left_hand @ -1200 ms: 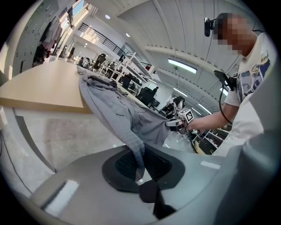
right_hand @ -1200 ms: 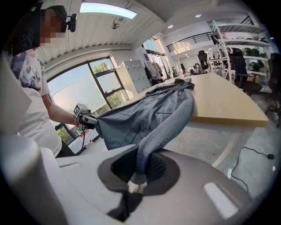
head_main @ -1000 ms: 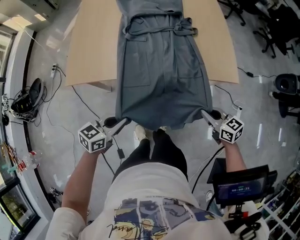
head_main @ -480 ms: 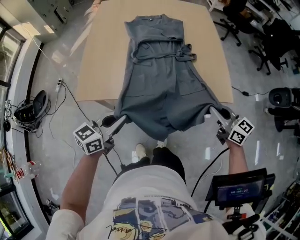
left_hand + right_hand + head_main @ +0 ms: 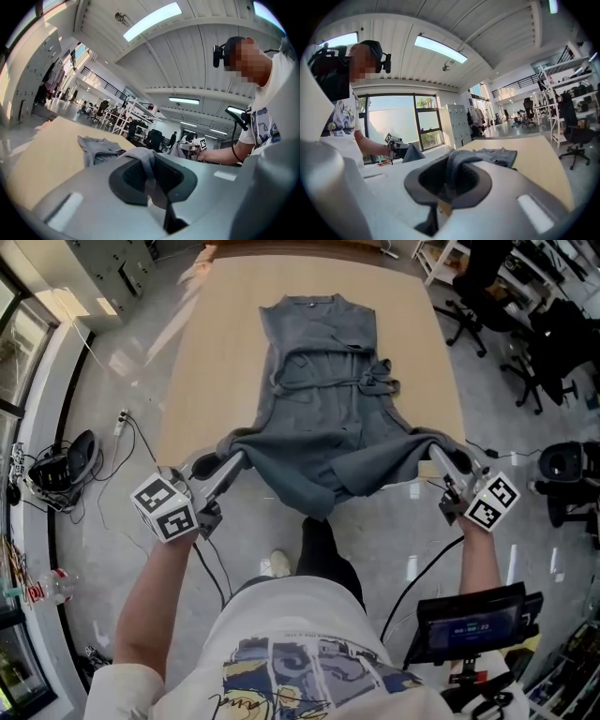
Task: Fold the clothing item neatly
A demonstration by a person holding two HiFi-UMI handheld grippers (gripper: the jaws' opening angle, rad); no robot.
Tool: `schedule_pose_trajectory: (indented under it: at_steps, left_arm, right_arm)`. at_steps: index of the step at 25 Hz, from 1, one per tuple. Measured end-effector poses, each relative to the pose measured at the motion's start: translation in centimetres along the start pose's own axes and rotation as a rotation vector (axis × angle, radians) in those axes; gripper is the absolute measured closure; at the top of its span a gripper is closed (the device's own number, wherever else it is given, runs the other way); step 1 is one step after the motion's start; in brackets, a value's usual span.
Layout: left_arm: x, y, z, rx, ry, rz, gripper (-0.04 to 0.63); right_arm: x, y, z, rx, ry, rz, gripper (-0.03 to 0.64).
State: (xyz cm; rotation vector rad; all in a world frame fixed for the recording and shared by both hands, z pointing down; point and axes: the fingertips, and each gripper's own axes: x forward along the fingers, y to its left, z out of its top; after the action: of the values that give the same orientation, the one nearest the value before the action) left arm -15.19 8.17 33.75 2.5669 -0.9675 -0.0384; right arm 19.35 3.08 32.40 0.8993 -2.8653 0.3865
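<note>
A grey belted dress lies lengthwise on the light wooden table, collar at the far end. Its hem end is lifted at the near edge and sags in the middle between my two grippers. My left gripper is shut on the hem's left corner; in the left gripper view the grey cloth is pinched between the jaws. My right gripper is shut on the hem's right corner, and the right gripper view shows the cloth clamped in its jaws. The tied belt crosses the waist.
Office chairs stand to the right of the table. Cables and gear lie on the floor at the left. A screen hangs at the person's right hip. The person stands at the table's near edge.
Both grippers have risen and moved forward towards the table with the hem corners. The lower part of the dress, which hung over the near edge, is now raised to table height.
</note>
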Motion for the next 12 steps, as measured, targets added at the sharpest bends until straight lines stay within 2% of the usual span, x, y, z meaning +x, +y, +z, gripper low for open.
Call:
schedule_pose_trajectory:
  at_steps: [5, 12]
  left_arm:
    - [3.2, 3.0, 2.9, 0.005, -0.039, 0.047, 0.572]
    - [7.1, 7.1, 6.4, 0.028, -0.045, 0.099, 0.572]
  right_arm:
    - [3.1, -4.6, 3.1, -0.031, -0.033, 0.046, 0.603]
    - [6.6, -10.6, 6.4, -0.053, -0.040, 0.078, 0.603]
